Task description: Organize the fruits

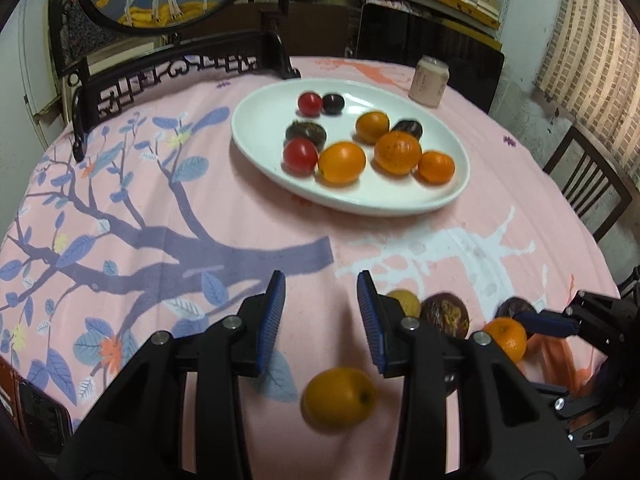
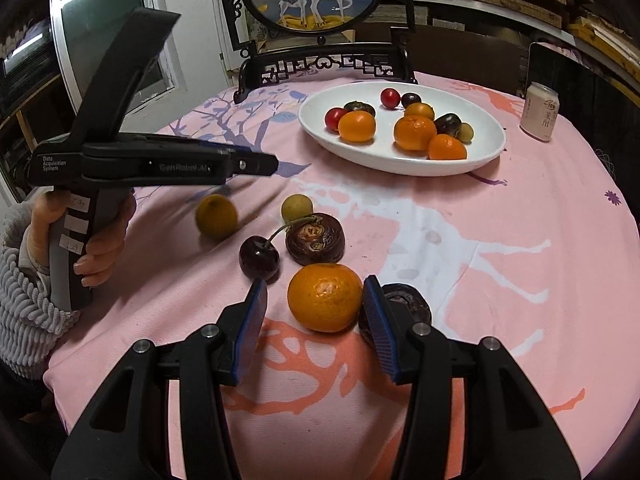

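On the left of the right wrist view, the left gripper hangs above the pink tablecloth. Its side reads "Data Acquisition System" and "GenRobot.AI", and the handle carries white labels with handwriting too small to read. In its own view its fingers stand wide apart with nothing between them, above a yellow-orange fruit, blurred, lying on the cloth.

Right of that fruit sit a small yellowish fruit, a dark cherry with its stem, and a brown water chestnut.

The right gripper is spread wide around a mandarin on the cloth; the right pad touches it or nearly so, the left stands clear.

Farther back, the white oval plate holds mandarins, cherry tomatoes and dark fruits. At far right stands a pale can with Chinese characters I cannot read clearly.
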`<state>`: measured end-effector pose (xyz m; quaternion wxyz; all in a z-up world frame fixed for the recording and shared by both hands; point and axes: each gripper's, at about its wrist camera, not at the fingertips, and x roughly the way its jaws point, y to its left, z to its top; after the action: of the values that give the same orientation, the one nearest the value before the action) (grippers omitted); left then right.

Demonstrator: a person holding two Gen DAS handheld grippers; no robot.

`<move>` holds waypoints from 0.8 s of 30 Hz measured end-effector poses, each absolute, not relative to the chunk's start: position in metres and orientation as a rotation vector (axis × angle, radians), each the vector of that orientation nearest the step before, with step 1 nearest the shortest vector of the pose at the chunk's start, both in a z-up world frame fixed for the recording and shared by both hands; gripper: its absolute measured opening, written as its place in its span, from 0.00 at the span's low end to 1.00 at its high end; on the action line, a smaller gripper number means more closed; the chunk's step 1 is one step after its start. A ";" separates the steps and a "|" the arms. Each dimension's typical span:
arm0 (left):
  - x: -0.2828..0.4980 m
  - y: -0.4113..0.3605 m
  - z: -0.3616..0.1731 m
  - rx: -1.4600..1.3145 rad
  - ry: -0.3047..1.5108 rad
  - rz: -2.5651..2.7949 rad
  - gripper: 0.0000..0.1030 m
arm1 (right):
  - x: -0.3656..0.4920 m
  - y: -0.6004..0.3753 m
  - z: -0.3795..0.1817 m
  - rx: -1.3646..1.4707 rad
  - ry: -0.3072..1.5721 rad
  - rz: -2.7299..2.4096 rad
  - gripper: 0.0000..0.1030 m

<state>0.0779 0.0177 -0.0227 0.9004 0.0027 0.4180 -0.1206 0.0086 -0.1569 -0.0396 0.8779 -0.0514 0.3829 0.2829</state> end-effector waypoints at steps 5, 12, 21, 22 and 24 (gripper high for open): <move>0.042 0.041 -0.016 -0.062 0.828 -0.251 0.42 | 0.008 -0.155 -0.040 -0.129 0.799 0.587 0.49; 0.011 0.025 -0.029 0.020 0.840 -0.287 0.43 | 0.009 -0.143 -0.043 -0.198 0.796 0.564 0.48; 0.026 0.010 -0.040 0.118 0.863 -0.237 0.47 | 0.009 -0.145 -0.042 -0.192 0.798 0.558 0.45; 0.028 0.010 -0.042 0.115 0.876 -0.239 0.46 | 0.009 -0.145 -0.042 -0.194 0.797 0.557 0.45; 0.032 0.013 -0.045 0.101 0.892 -0.236 0.39 | 0.010 -0.145 -0.042 -0.194 0.797 0.556 0.44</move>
<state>0.0315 0.0128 -0.0448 0.8942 0.0488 0.4302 -0.1137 0.0095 -0.1448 -0.0424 0.8796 -0.0930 0.3826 0.2669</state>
